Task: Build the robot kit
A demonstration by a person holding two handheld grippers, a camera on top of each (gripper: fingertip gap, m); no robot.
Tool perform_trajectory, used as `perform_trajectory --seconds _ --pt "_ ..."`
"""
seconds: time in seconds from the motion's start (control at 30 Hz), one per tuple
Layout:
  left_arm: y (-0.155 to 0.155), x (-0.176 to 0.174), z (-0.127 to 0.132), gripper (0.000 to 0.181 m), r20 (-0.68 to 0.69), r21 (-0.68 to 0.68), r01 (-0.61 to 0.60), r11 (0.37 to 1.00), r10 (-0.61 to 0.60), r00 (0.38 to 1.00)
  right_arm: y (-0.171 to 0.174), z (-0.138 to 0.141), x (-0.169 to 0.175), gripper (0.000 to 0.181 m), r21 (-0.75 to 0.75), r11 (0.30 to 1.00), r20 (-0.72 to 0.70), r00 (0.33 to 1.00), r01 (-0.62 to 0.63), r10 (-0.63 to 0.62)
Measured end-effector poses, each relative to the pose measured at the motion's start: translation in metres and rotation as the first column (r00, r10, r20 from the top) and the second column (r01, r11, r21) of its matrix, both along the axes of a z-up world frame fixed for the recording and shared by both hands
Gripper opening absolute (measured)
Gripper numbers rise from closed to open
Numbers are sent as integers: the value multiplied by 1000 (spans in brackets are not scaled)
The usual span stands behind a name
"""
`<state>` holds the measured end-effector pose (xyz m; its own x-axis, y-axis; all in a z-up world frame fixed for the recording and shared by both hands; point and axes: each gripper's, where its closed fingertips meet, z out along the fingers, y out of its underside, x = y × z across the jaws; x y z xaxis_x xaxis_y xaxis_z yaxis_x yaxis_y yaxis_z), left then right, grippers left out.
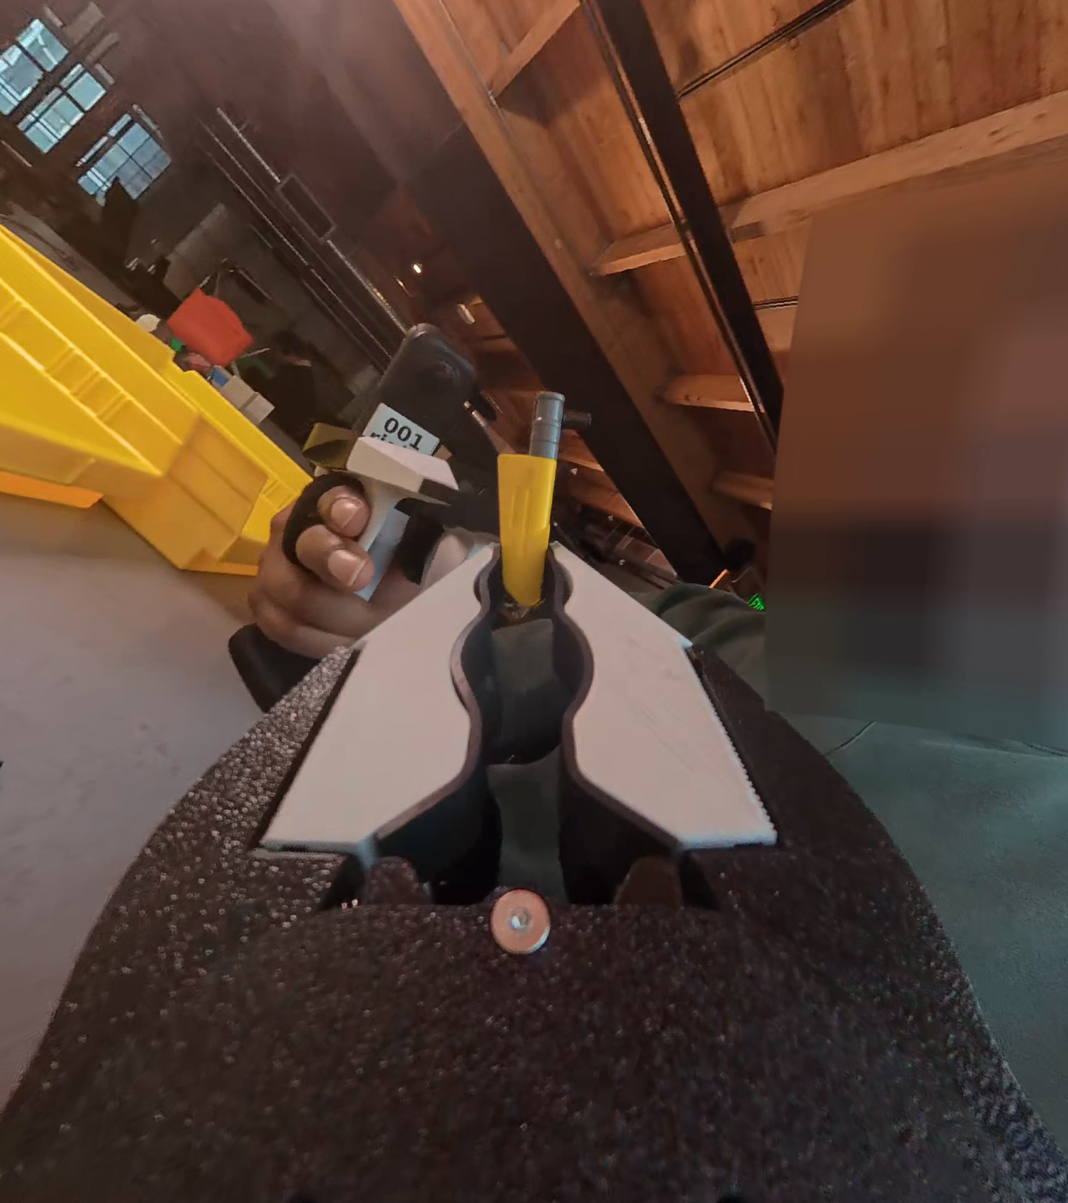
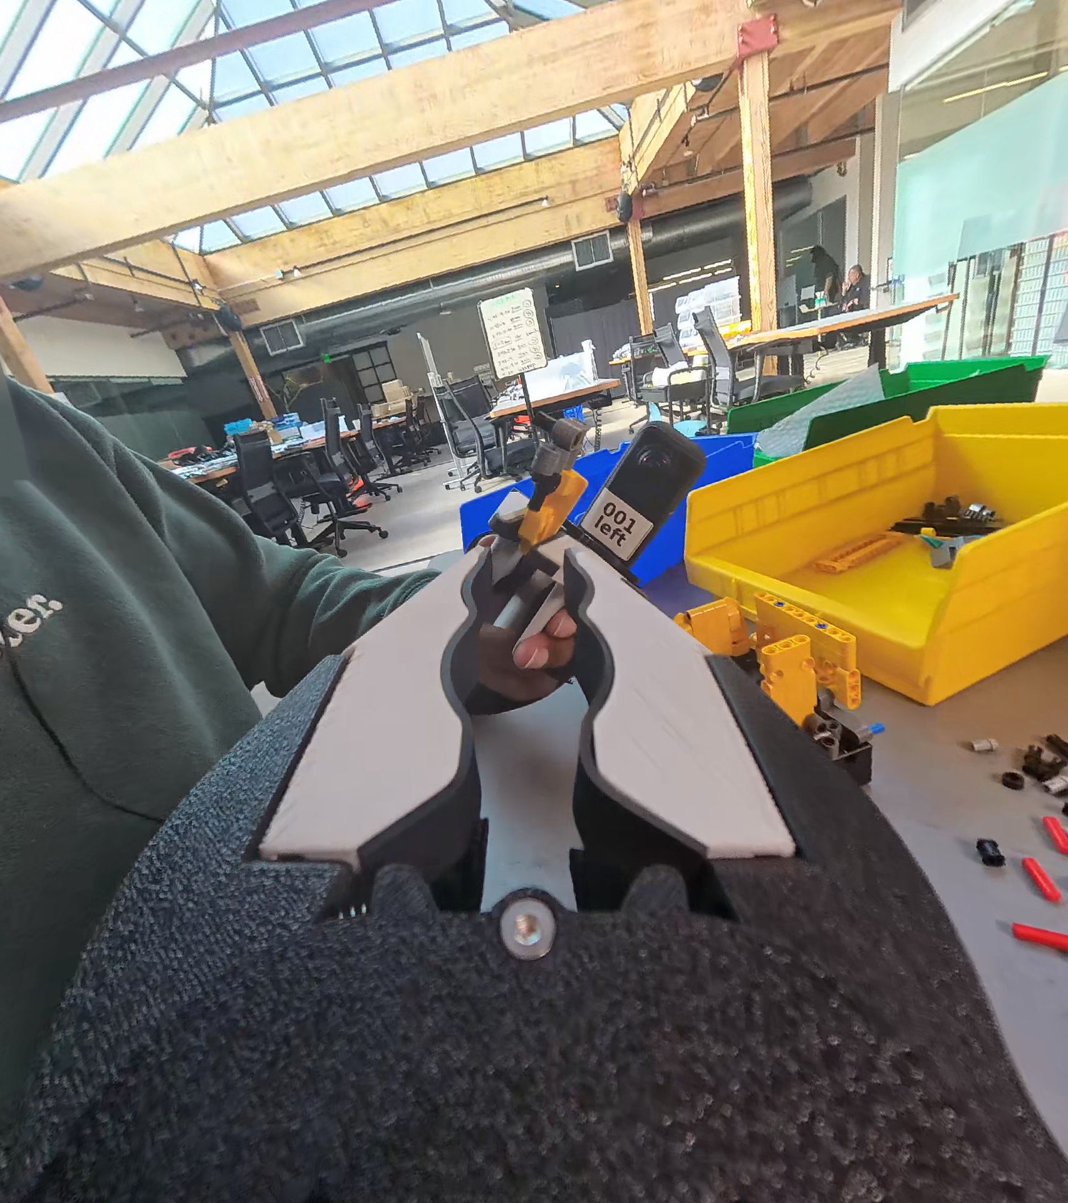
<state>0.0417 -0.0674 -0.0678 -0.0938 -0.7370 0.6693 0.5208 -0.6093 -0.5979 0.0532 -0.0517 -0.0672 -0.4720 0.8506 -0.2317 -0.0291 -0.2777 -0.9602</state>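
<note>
Yellow part with a grey pin at its top stands upright, pinched at the tips of the left gripper, whose jaws are closed on its lower end. It is held up in the air above the grey worktop. In the right wrist view the same part shows just beyond the right gripper, whose jaws stand slightly apart and hold nothing. A hand grips the right gripper's handle; another hand grips the left. A green sleeve reaches in from the left. On the worktop sit a yellow bin, a yellow brick assembly, a blue bin, a green bin, and scattered red and black pieces.
</note>
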Motion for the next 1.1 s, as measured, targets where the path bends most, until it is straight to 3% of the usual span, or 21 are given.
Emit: perform_trajectory --seconds 0.13,0.3,0.43,0.87,0.97,1.1 --pt "3 -2 3 11 13 -11 -44 999 45 999 -6 3 1 20 25 1000 -20 1000 4 -4" --pt "20 -4 -14 10 -146 -48 -233 971 224 964 13 -2 -8 19 23 992 -3 992 123 -123" --pt "25 -5 -24 10 -227 -47 -302 952 284 931 24 -8 -16 18 4 984 31 984 177 -177" --pt "25 2 -39 11 -296 -47 -293 955 267 917 24 -19 -23 7 -43 986 90 983 163 -158" --pt "31 -6 -40 11 -382 42 -376 926 363 850 27 -21 -26 6 -74 977 110 975 201 -192" --pt "38 -20 -40 12 -523 279 -486 828 556 646 36 -18 -30 6 -204 941 118 961 269 -249"
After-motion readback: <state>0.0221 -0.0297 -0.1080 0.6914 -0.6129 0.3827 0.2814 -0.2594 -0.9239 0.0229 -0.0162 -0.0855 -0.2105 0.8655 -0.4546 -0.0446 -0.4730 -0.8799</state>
